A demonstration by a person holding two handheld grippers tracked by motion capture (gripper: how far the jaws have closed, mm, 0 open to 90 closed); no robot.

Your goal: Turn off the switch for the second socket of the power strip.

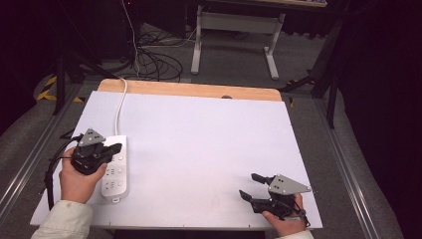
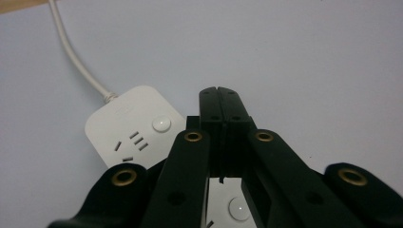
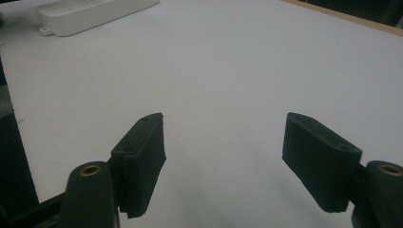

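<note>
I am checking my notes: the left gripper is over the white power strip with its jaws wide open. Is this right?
Not quite. The left gripper is over the white power strip, but its jaws are shut, pressed together with nothing between them. The left gripper view shows this.

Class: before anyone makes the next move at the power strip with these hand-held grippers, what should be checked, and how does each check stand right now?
1. Left hand-held gripper shut, holding nothing: ok.
2. Left hand-held gripper over the power strip: ok.
3. Whether its tips touch a button: cannot tell.
4. Right hand-held gripper open and empty: ok.
5. Right hand-held gripper away from the strip, over bare table: ok.
6. Cord runs off the far edge, away from both hands: ok.
</note>
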